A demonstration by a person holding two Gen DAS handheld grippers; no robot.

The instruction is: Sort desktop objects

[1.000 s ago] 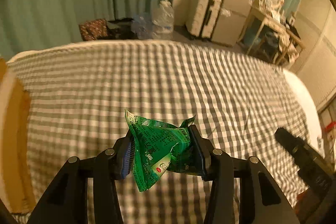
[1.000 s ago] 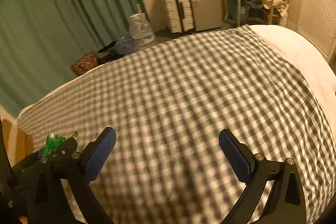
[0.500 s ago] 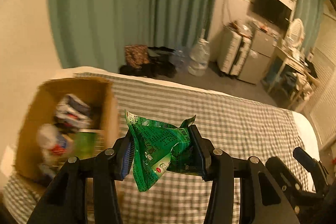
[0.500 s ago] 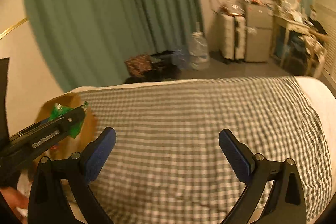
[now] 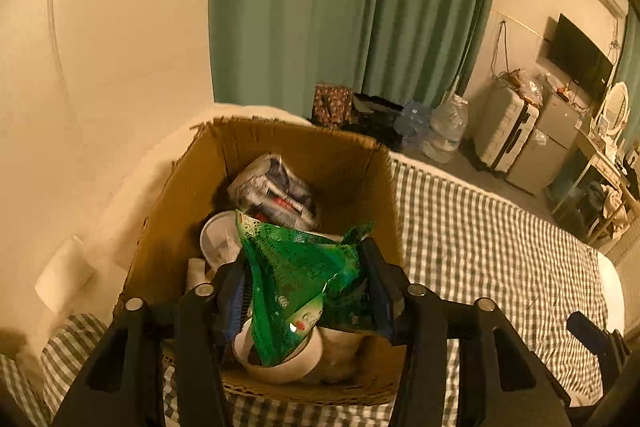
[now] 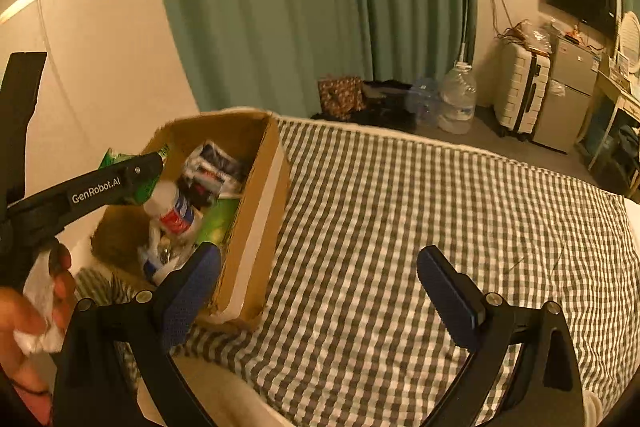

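A crumpled green snack packet [image 5: 296, 267] sits between the pads of my left gripper [image 5: 306, 287], whose jaws are opening; the packet still touches both pads. It hangs over an open cardboard box [image 5: 176, 171] that holds a white bowl [image 5: 280, 363], a wrapped pack [image 5: 272, 187] and other items. In the right wrist view the left gripper [image 6: 148, 171] reaches over the box [image 6: 256, 227] from the left, green packet [image 6: 114, 159] showing behind it, above a white bottle [image 6: 172, 211]. My right gripper [image 6: 320, 291] is open with nothing in it, over the checked bedcover [image 6: 400, 227] beside the box.
The box stands at the left end of the checked cover, close to a cream wall. A hand [image 6: 24, 315] holds the left gripper's handle. Beyond the bed are green curtains, water jugs [image 6: 456, 103], a white suitcase [image 6: 520, 91] and a small fridge [image 6: 568, 95].
Both grippers swung left across the bed and rose. The box, first a blur at the left edge, now lies right under the left gripper and its packet.
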